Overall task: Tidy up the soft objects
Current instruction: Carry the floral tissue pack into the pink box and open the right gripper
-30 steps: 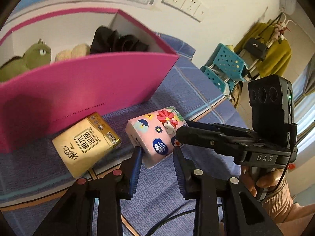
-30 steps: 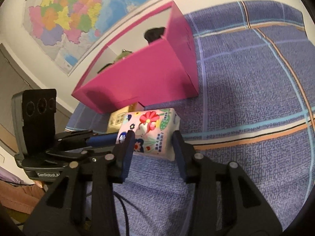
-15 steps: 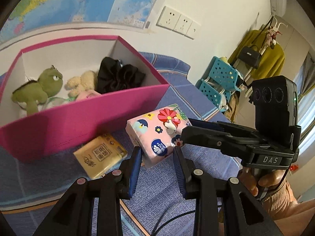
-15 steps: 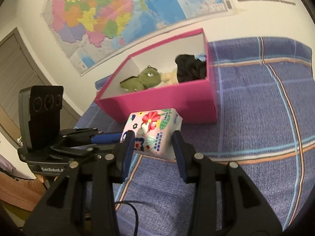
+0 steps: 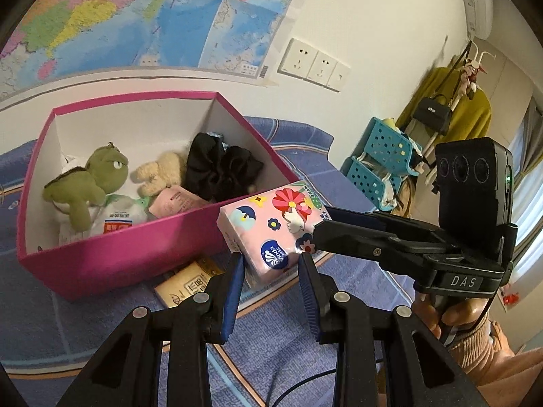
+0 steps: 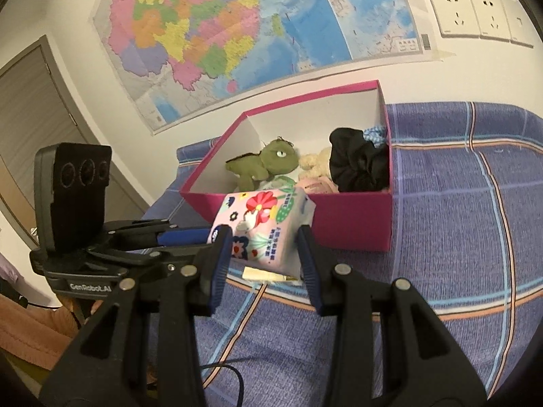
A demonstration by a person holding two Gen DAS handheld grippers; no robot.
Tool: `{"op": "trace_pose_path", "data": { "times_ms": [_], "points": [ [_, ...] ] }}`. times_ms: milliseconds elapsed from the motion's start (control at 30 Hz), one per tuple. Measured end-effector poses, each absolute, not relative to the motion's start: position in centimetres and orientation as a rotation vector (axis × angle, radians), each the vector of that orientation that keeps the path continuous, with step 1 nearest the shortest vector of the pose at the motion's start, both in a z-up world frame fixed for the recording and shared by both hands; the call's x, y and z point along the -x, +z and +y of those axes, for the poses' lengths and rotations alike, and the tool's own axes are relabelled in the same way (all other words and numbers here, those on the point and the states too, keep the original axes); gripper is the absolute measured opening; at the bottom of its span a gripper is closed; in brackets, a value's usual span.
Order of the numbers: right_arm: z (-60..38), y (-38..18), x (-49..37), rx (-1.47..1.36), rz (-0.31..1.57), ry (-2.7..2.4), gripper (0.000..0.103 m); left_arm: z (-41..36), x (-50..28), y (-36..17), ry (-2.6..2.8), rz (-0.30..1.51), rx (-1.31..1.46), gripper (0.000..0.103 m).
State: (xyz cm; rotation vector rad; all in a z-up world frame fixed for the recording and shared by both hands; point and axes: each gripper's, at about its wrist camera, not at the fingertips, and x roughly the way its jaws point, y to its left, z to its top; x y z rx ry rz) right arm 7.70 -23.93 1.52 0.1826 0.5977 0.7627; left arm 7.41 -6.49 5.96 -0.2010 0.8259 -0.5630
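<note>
Both grippers are shut on one pink flowered tissue pack, held from opposite sides above the blue bedspread, in front of the near wall of the pink box. My left gripper grips one end; my right gripper grips the pack at the other end. The pink box holds a green plush frog, a beige plush, a black scrunchie and small packets. A yellow tissue pack lies on the bed below the held pack.
The bed has a blue checked cover. A wall with a map and sockets is behind the box. A teal basket rack and a coat stand with a yellow garment are to the right.
Both grippers have lifted the pink tissue pack off the bed and up to the height of the box's rim. The yellow pack stayed on the bed.
</note>
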Motion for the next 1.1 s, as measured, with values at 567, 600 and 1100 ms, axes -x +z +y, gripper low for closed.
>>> {"op": "trace_pose_path", "data": {
  "times_ms": [567,600,1100],
  "points": [
    [-23.0,3.7,-12.5,-0.209,0.569,0.774,0.043,-5.4,-11.7,7.4,-0.495,0.809,0.205,0.032],
    [-22.8,3.8,-12.8,-0.205,0.568,0.770,0.043,-5.4,-11.8,7.4,-0.486,0.806,0.199,0.032],
    [-22.4,3.3,-14.9,-0.209,0.599,0.752,0.043,-5.5,-13.2,7.1,-0.456,0.802,0.180,0.032]
  ]
}}
